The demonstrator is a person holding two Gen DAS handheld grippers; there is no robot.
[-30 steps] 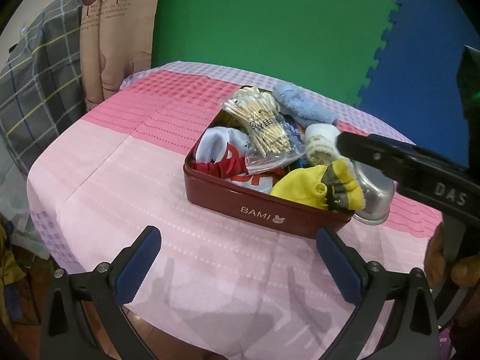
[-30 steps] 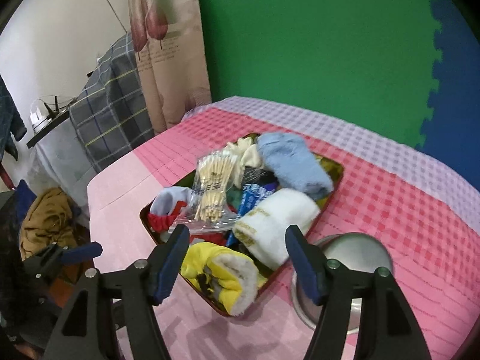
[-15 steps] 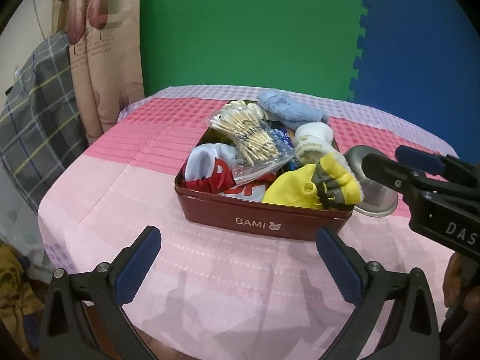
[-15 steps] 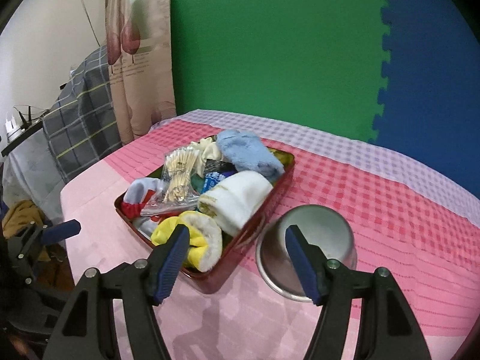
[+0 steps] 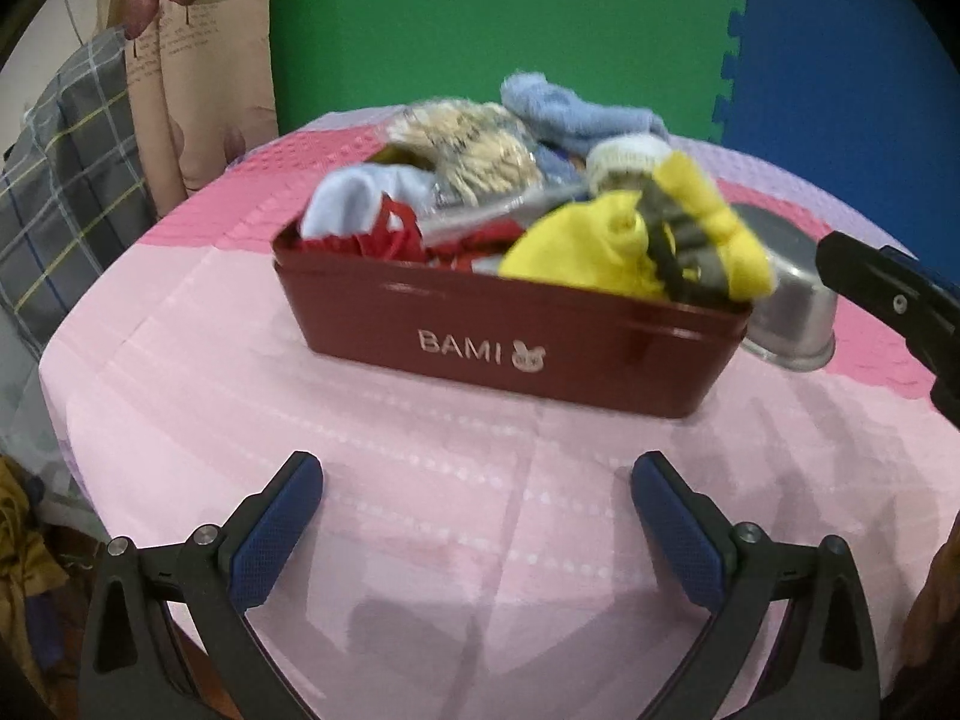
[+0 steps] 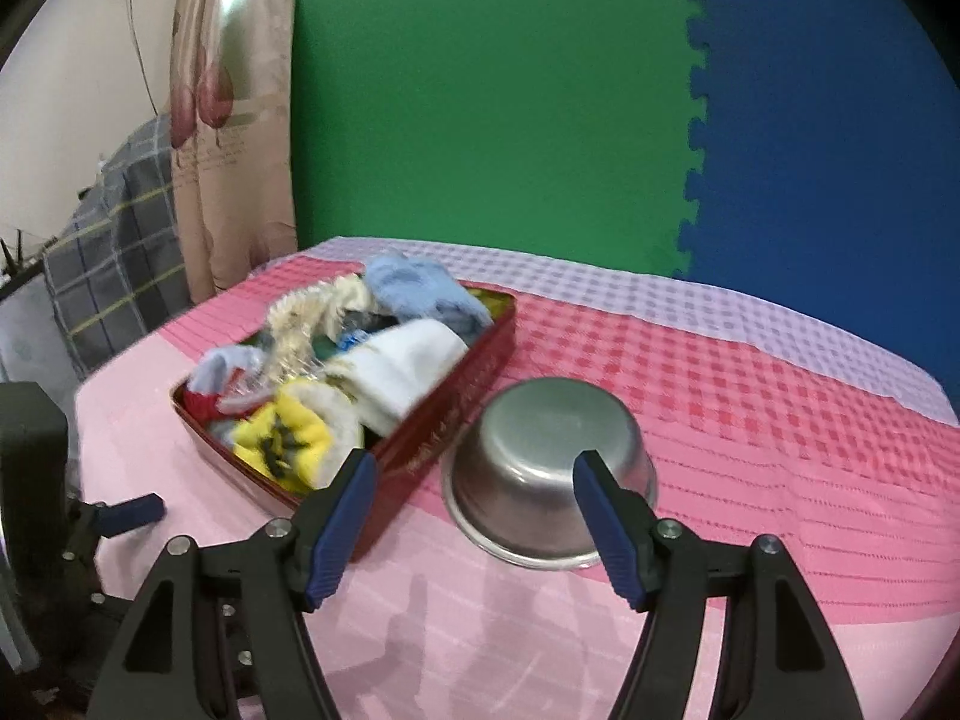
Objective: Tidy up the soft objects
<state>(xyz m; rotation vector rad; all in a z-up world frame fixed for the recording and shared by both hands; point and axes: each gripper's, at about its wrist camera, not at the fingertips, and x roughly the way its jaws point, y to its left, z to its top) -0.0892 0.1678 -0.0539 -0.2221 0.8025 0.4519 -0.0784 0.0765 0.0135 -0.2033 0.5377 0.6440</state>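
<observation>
A dark red tin [image 5: 510, 336] marked BAMI sits on the pink tablecloth, heaped with soft things: a yellow sock [image 5: 630, 246], a white sock [image 6: 402, 372], a blue cloth [image 5: 576, 108], a red and pale blue cloth [image 5: 372, 210] and a bag of cotton swabs [image 5: 474, 150]. The tin also shows in the right wrist view [image 6: 474, 384]. My left gripper [image 5: 477, 516] is open and empty, low over the table in front of the tin. My right gripper [image 6: 474, 522] is open and empty, just in front of a steel bowl [image 6: 546, 468].
The steel bowl [image 5: 786, 312] stands right of the tin, touching or nearly so. The table [image 6: 750, 396] is round with edges near on all sides. A plaid-covered seat [image 5: 66, 168] and a curtain [image 6: 234, 138] stand at the left. Green and blue foam mats form the back wall.
Both grippers have dropped lower and closer to table level. The left view now sees the tin from the side. The right gripper has swung right, centring on the bowl.
</observation>
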